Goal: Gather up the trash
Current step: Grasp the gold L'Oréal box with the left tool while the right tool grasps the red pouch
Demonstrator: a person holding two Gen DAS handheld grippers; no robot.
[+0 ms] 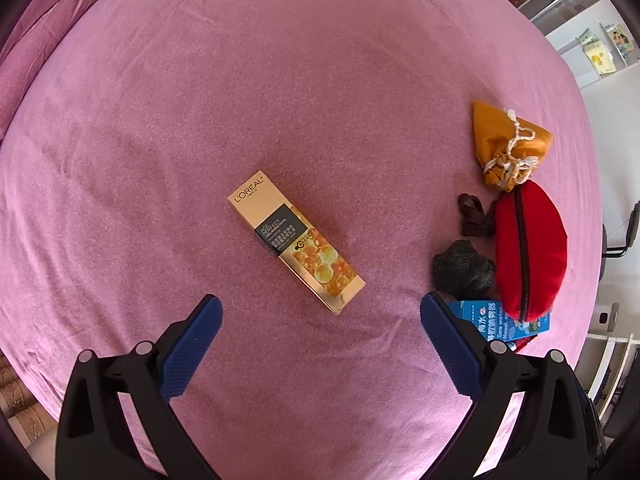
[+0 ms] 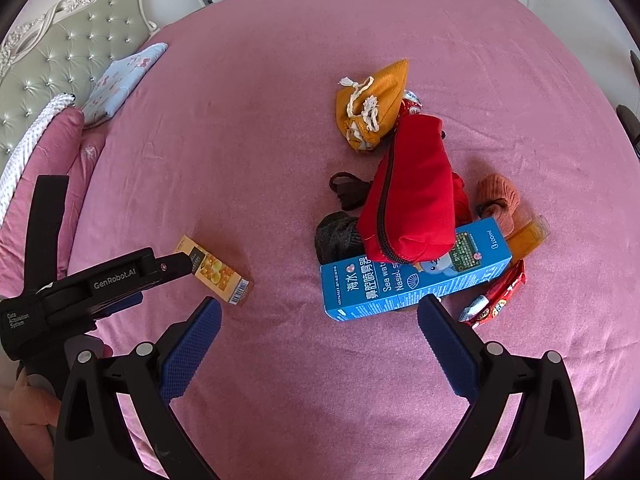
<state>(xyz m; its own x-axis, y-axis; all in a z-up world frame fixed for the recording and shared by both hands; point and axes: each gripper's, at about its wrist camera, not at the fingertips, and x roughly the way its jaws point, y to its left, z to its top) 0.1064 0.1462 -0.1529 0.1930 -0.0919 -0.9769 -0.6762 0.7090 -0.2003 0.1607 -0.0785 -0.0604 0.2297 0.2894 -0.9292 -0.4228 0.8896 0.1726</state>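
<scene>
A gold L'Oreal carton point(image 1: 295, 242) lies on the pink bed, just ahead of my open, empty left gripper point(image 1: 320, 320); it also shows in the right wrist view point(image 2: 218, 274), partly behind the left gripper's body. A blue nasal-spray box point(image 2: 416, 276) lies just ahead of my open, empty right gripper point(image 2: 318, 320), under a red zip pouch point(image 2: 412, 200). A red snack wrapper point(image 2: 500, 300) and a small tube point(image 2: 476, 303) lie by the box's right end. The blue box point(image 1: 500, 318) and the red pouch point(image 1: 530, 248) show at the left view's right side.
An orange drawstring bag point(image 2: 376, 100), a dark strap point(image 2: 348, 190), a dark knitted item point(image 2: 336, 236), an orange-brown knitted item point(image 2: 500, 196) and an amber bottle point(image 2: 530, 236) surround the pouch. Pillows point(image 2: 120, 80) and a tufted headboard point(image 2: 52, 64) are far left.
</scene>
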